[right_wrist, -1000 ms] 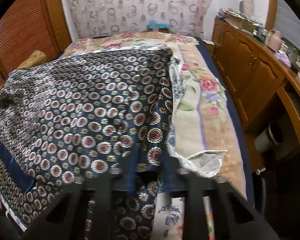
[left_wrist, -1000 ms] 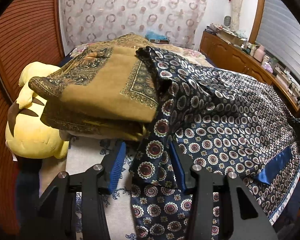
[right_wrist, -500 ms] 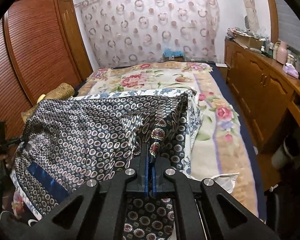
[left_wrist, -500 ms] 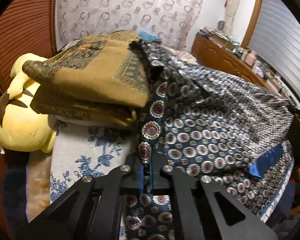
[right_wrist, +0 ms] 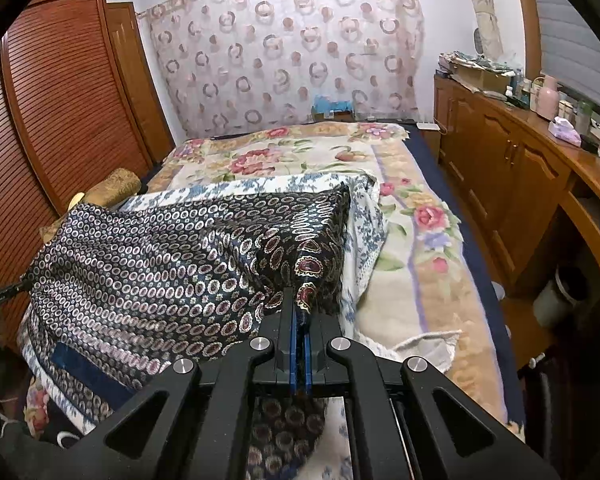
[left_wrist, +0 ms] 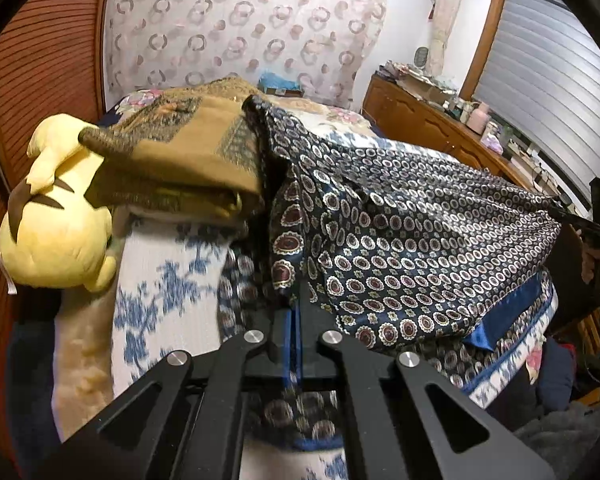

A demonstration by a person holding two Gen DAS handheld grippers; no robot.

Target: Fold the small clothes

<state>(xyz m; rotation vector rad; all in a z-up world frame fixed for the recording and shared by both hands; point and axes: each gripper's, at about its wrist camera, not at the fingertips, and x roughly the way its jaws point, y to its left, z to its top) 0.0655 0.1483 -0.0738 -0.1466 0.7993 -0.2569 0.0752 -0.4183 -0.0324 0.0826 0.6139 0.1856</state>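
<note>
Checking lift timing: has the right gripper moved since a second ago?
Yes. The right gripper, shut on the navy patterned cloth, has risen and tilted up: the curtained wall now fills more of the right wrist view.

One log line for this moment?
left gripper: shut on patterned cloth | right gripper: shut on patterned cloth | cloth lifted above bed

The left wrist view looks forward along the left gripper (left_wrist: 294,320) from the bed's left side, close over the navy patterned cloth (left_wrist: 420,232), facing the curtain (left_wrist: 240,28) and wooden cabinets (left_wrist: 420,120). The right wrist view looks along the right gripper (right_wrist: 300,332) up the bed (right_wrist: 420,240) toward the same curtain (right_wrist: 292,52). Both share the cloth (right_wrist: 160,264), and each glimpses the opposite gripper at its edge.
</note>
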